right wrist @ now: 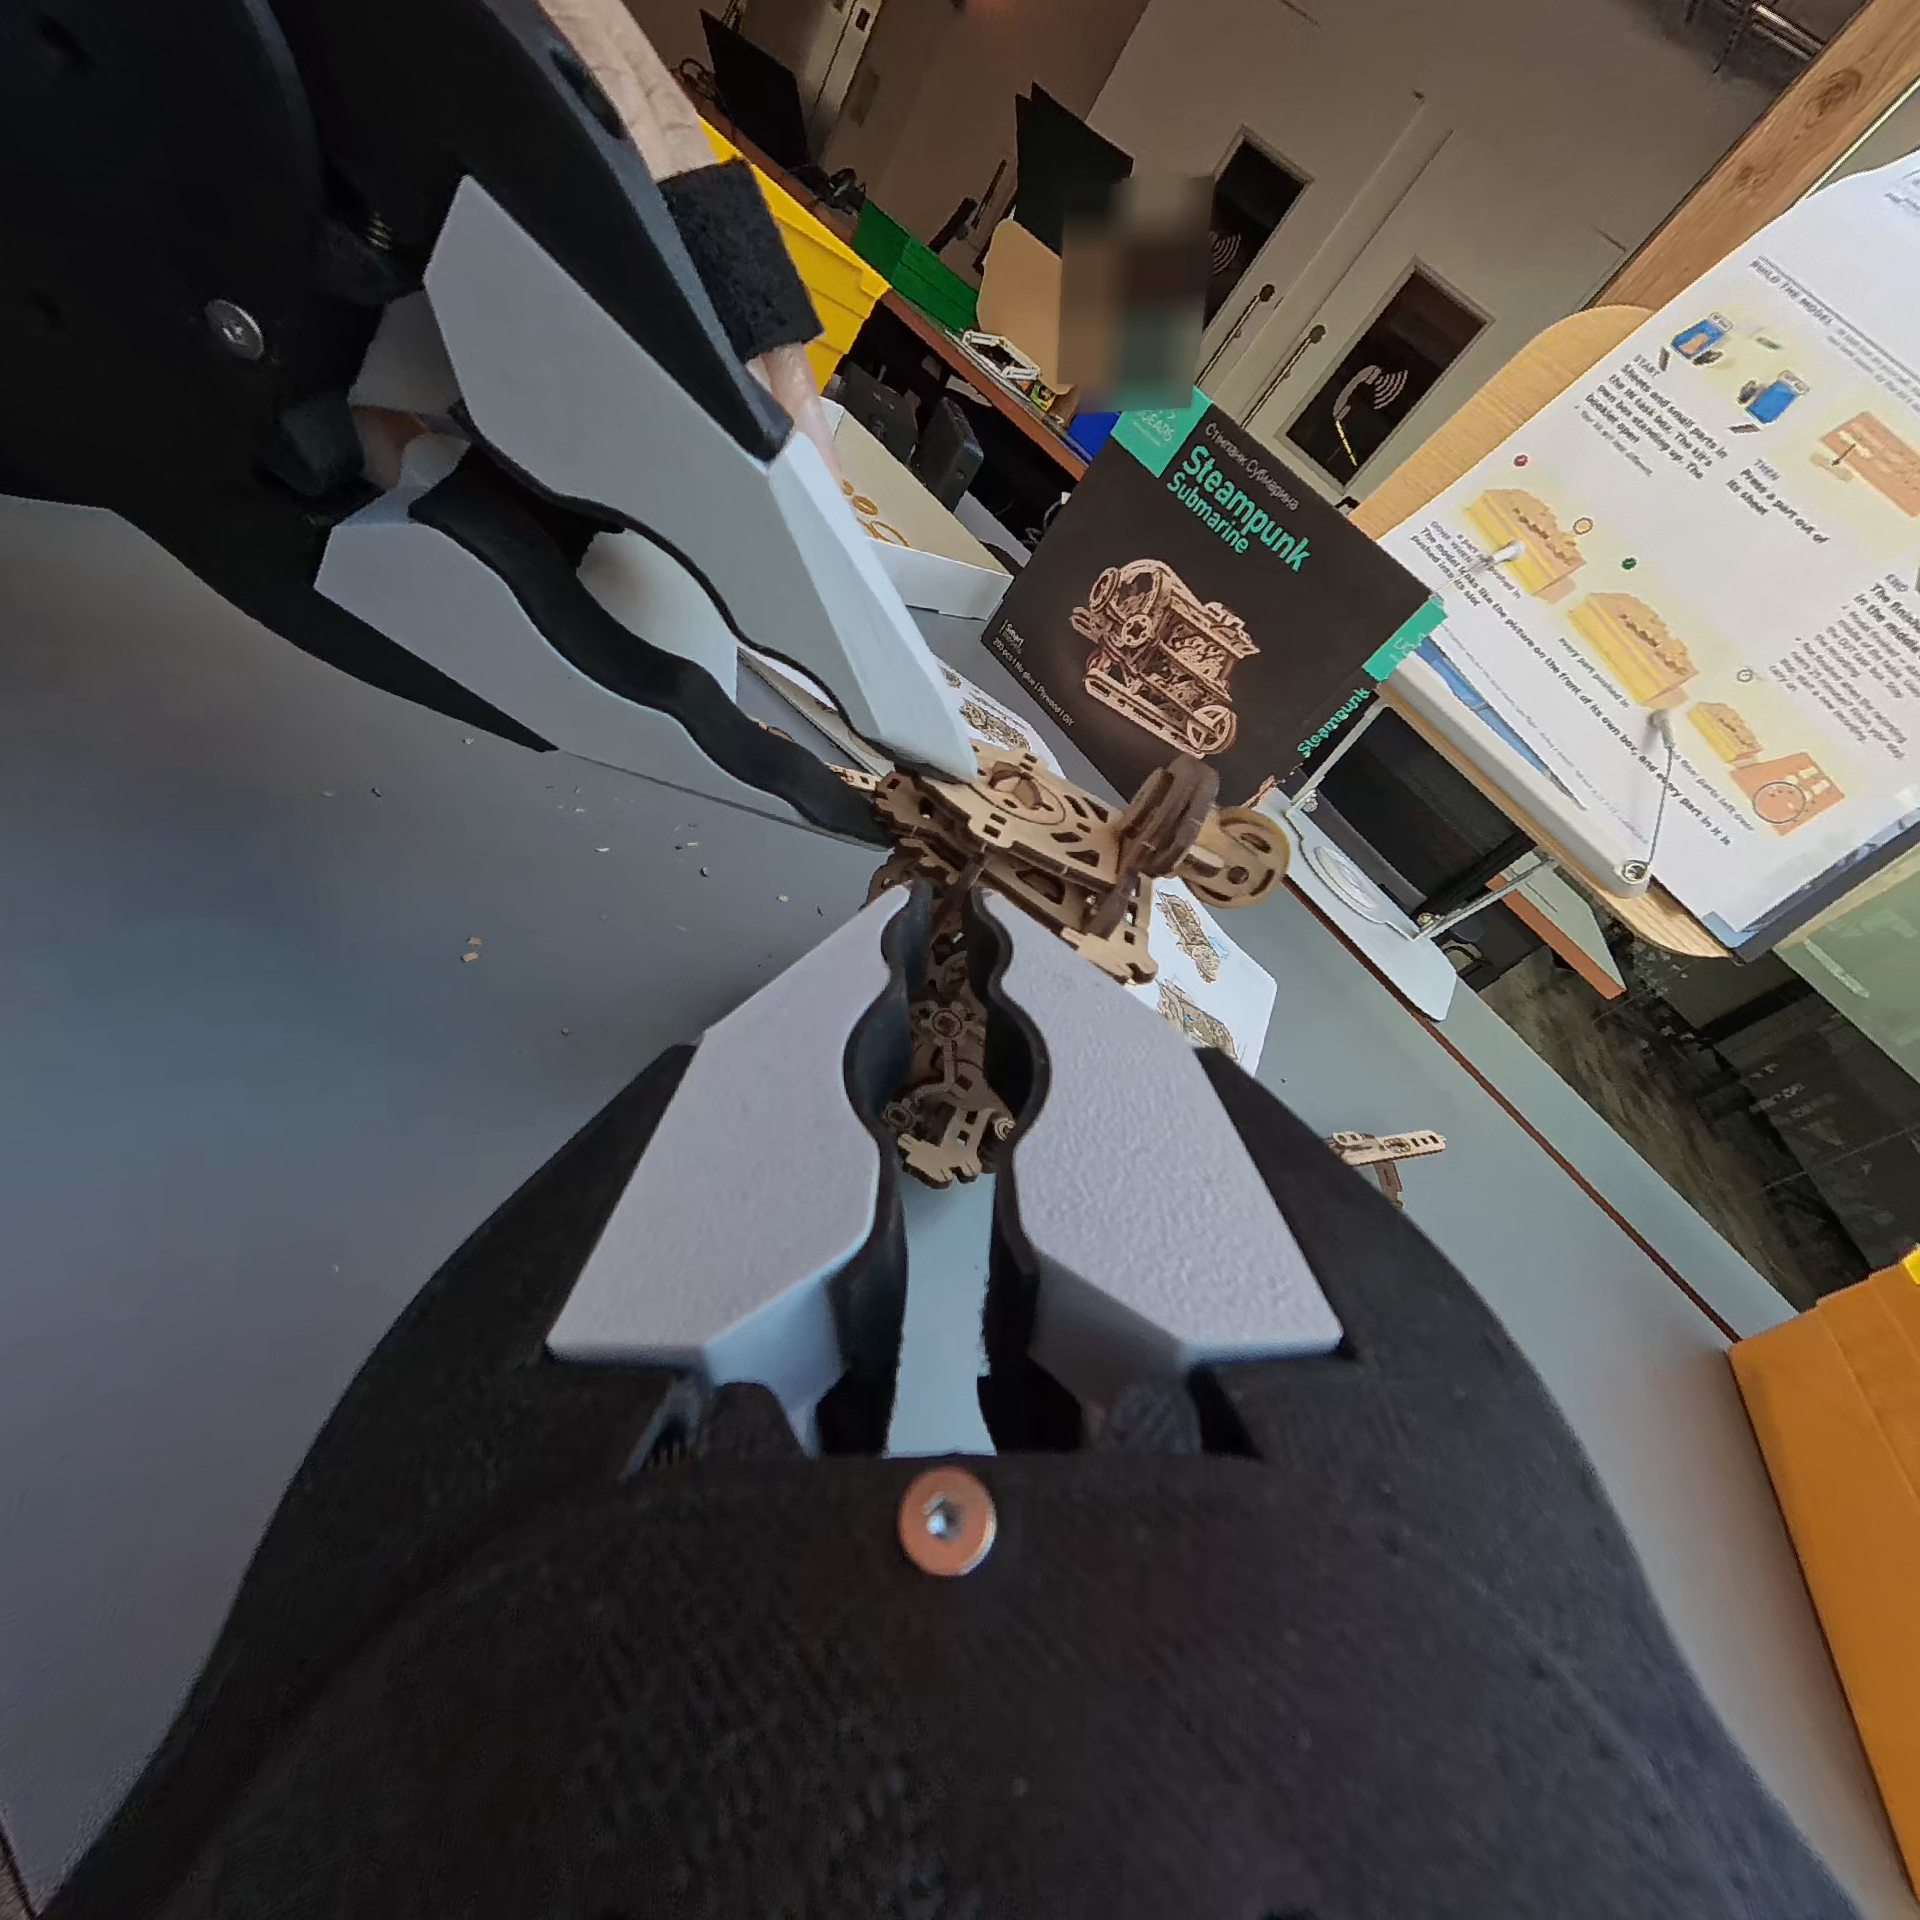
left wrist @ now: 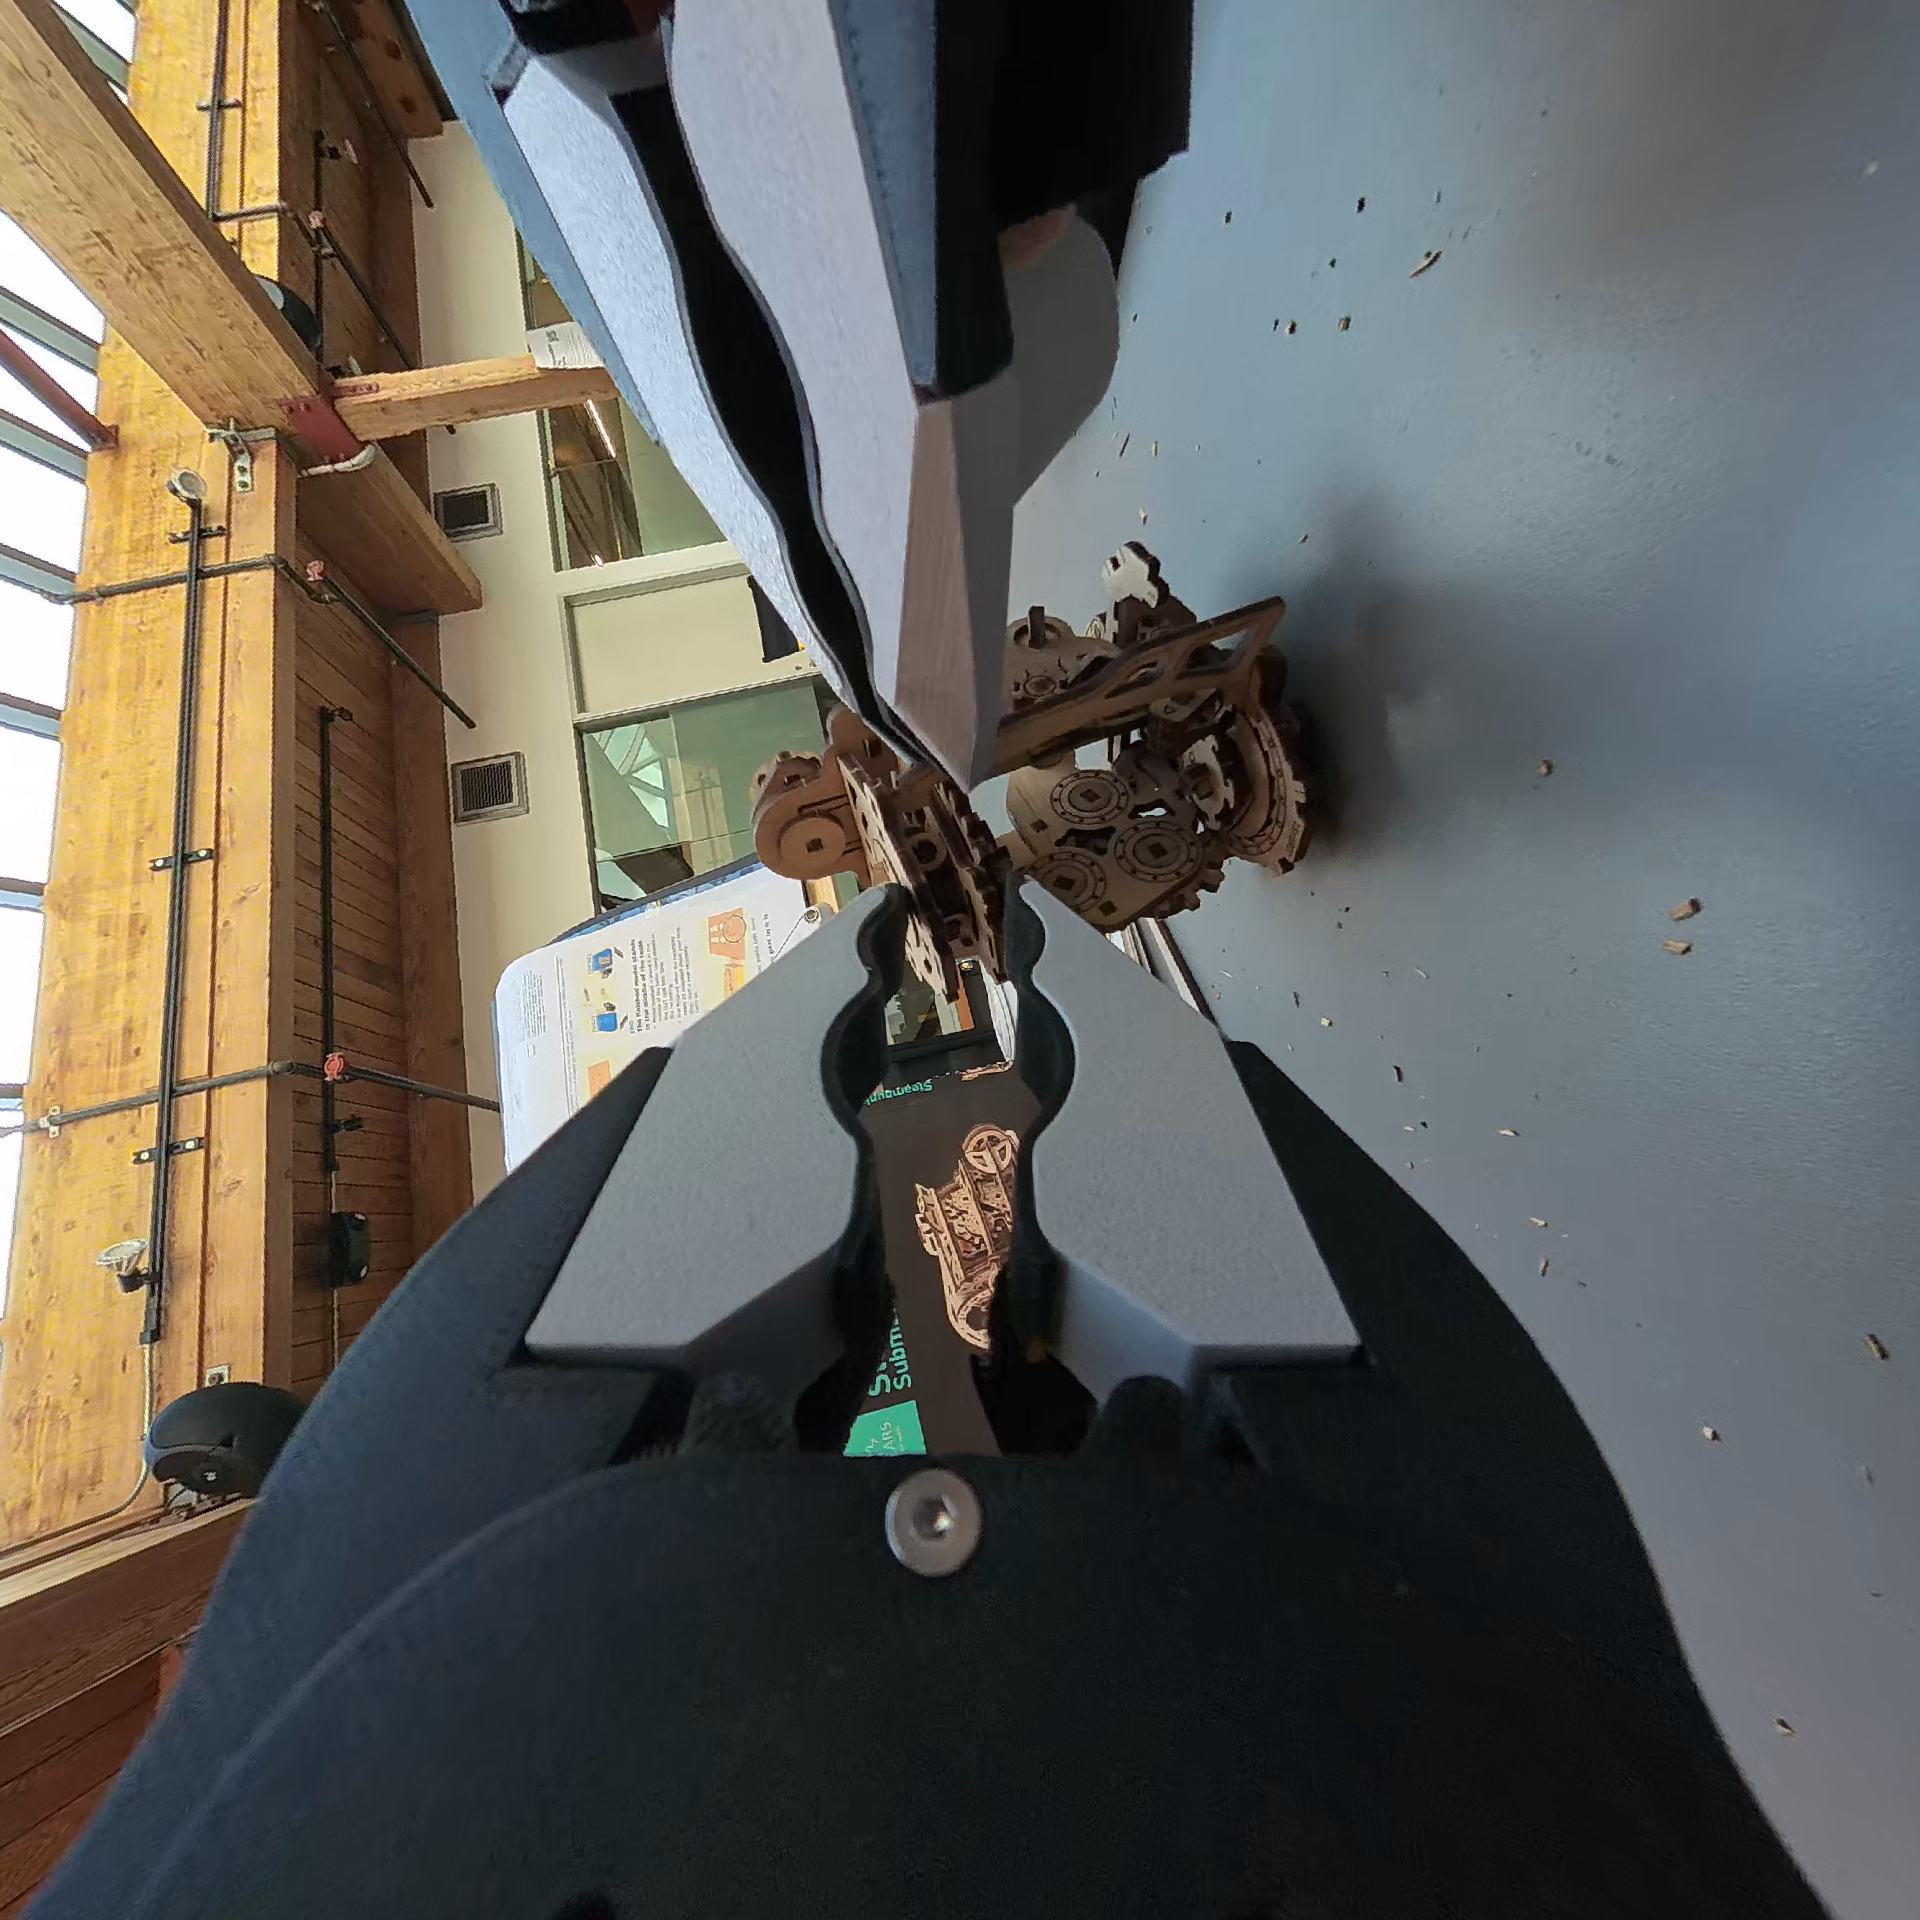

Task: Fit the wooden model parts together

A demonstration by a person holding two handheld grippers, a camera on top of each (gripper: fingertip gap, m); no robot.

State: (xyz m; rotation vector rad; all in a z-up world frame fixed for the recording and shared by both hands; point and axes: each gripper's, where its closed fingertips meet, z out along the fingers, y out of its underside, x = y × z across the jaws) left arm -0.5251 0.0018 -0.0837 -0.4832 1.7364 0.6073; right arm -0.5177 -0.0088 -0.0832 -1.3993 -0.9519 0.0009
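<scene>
Plywood chips (left wrist: 1683, 909) dot grey table (left wrist: 1662, 416), right of frame. We see left gripper (left wrist: 951, 899) pinching gear subassembly (left wrist: 883, 821); right gripper (left wrist: 961, 769) tips clamped on flat panel of wheeled model (left wrist: 1153, 769), centre. Right view only: dark kit box (right wrist: 1195, 613), instruction sheet (right wrist: 1704, 582) upper right, loose wooden part (right wrist: 1387, 1143), yellow bins (right wrist: 821, 249) upper left, contents hidden.

Grey table (right wrist: 312, 935) littered with wood chips (left wrist: 1683, 925). Behind, timber beams (left wrist: 156, 239) and bright windows (left wrist: 31, 644), white wall (right wrist: 1455, 94) with dark doors (right wrist: 1382, 374), yellow bins (right wrist: 821, 260) on a far bench.
</scene>
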